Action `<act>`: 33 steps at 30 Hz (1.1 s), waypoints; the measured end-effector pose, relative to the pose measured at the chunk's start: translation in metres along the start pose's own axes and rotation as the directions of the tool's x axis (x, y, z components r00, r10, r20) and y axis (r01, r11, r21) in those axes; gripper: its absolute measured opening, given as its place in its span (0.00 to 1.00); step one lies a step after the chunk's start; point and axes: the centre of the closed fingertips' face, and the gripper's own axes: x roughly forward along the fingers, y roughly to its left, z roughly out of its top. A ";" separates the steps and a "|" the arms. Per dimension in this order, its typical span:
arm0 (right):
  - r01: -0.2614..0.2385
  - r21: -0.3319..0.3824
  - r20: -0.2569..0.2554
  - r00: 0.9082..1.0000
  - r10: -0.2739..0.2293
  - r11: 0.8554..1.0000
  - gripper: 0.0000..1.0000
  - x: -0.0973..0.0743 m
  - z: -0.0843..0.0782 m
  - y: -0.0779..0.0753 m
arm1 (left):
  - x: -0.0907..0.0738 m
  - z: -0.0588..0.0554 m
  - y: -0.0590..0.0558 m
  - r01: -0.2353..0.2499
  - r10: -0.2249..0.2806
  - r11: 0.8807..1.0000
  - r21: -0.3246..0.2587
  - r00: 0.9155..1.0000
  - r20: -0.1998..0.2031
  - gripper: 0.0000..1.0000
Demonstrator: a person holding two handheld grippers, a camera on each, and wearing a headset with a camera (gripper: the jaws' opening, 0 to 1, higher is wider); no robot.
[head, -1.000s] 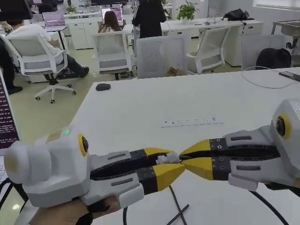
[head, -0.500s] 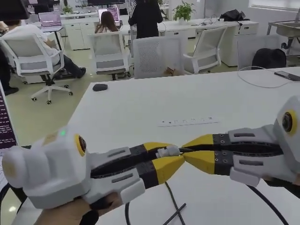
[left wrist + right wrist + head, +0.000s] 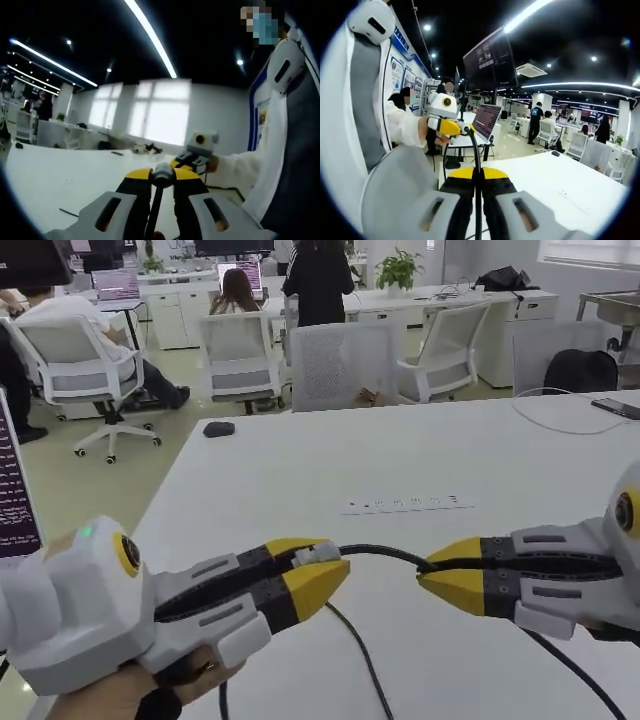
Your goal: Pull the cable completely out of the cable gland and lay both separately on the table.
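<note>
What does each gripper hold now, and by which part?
The left gripper grips the cable gland between its jaw tips; the right gripper grips the black cable on the stretch coming out of the gland.

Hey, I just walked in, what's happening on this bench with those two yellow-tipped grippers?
A person holds a gripper in each hand above the white table. The left gripper clamps a small cable gland; the right gripper clamps the black cable leading out of it. A stretch of cable spans the gap between them, and it seems still threaded through the gland. Neither is laid down yet.
</note>
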 end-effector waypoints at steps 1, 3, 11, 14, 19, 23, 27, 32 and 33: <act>0.000 0.005 -0.009 1.000 0.000 1.000 0.03 -0.002 -0.005 -0.001 | -0.001 0.000 0.001 -0.004 0.004 1.000 0.002 1.000 -0.001 0.16; 0.001 0.014 -0.028 1.000 0.000 1.000 0.03 -0.003 -0.013 -0.002 | -0.003 -0.002 0.002 -0.010 0.010 1.000 0.005 1.000 -0.012 0.16; -0.017 0.037 -0.096 0.995 0.021 0.999 0.03 -0.002 -0.042 0.000 | -0.001 -0.017 0.000 -0.011 0.013 1.000 0.020 0.998 -0.069 0.16; -0.021 0.032 -0.127 0.992 0.025 0.999 0.03 -0.003 -0.049 0.000 | 0.002 -0.022 0.001 -0.018 0.020 1.000 0.021 0.996 -0.089 0.16; -0.016 0.008 -0.186 0.982 0.017 1.000 0.03 -0.008 -0.054 -0.002 | 0.004 -0.028 0.002 -0.015 0.020 0.999 0.038 0.993 -0.114 0.16; 0.007 0.001 -0.201 0.980 -0.006 1.000 0.05 -0.013 -0.050 -0.007 | 0.007 -0.030 0.005 -0.027 0.031 0.999 0.036 0.992 -0.124 0.16; 0.006 -0.023 -0.149 0.989 -0.009 1.000 0.13 -0.013 -0.028 -0.007 | 0.014 -0.039 0.003 -0.021 0.028 0.999 0.043 0.987 -0.159 0.16; -0.044 -0.127 -0.136 0.990 0.026 0.991 0.20 0.003 -0.004 0.008 | 0.024 -0.047 -0.003 0.010 0.001 0.998 0.057 0.982 -0.188 0.16; -0.052 -0.143 -0.147 0.989 0.031 0.988 0.20 0.007 -0.003 0.010 | 0.026 -0.049 -0.005 0.016 -0.003 0.998 0.064 0.980 -0.199 0.16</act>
